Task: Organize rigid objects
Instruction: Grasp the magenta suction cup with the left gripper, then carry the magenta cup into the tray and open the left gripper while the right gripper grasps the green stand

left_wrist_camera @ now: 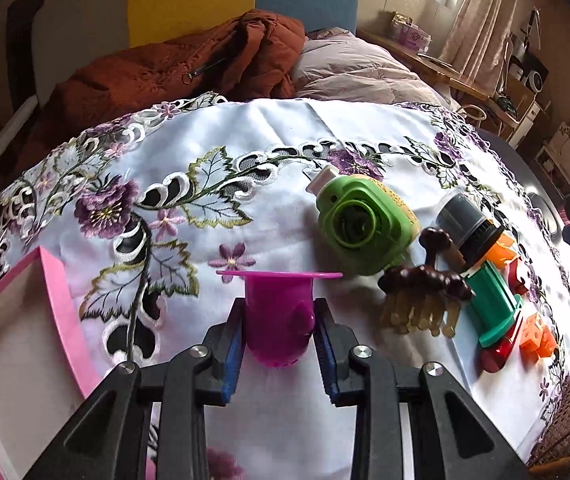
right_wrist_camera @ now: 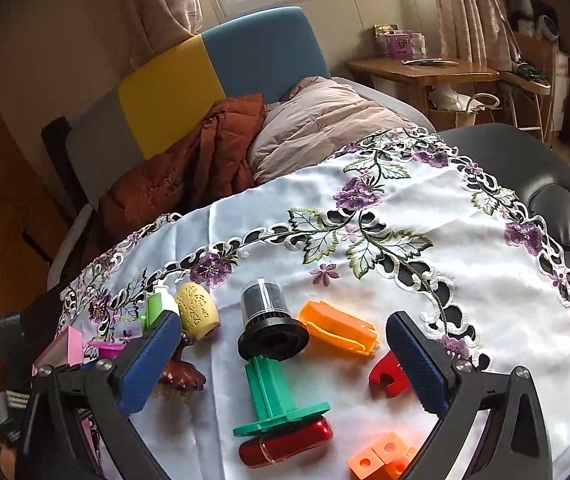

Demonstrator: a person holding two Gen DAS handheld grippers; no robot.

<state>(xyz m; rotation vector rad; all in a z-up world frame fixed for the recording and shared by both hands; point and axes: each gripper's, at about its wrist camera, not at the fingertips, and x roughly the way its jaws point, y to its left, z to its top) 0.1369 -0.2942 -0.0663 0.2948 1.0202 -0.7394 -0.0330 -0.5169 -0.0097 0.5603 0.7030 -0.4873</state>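
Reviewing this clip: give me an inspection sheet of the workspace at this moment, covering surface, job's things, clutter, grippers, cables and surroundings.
Surface: white embroidered tablecloth with purple flowers, over a dark table.
Job's things: magenta funnel-shaped piece between the left pads; pink box open beside it; green toy camera, brown comb, black-capped cylinder on a green stand, orange clip, red capsule, red block, orange cubes, yellow egg-shaped piece.
Clutter: nothing seen.
Grippers: left gripper shut on the magenta piece; right gripper open above the cylinder and stand.
Cables: nothing seen.
Surroundings: rust jacket and pale quilt on a yellow-blue sofa, wooden desk, window.
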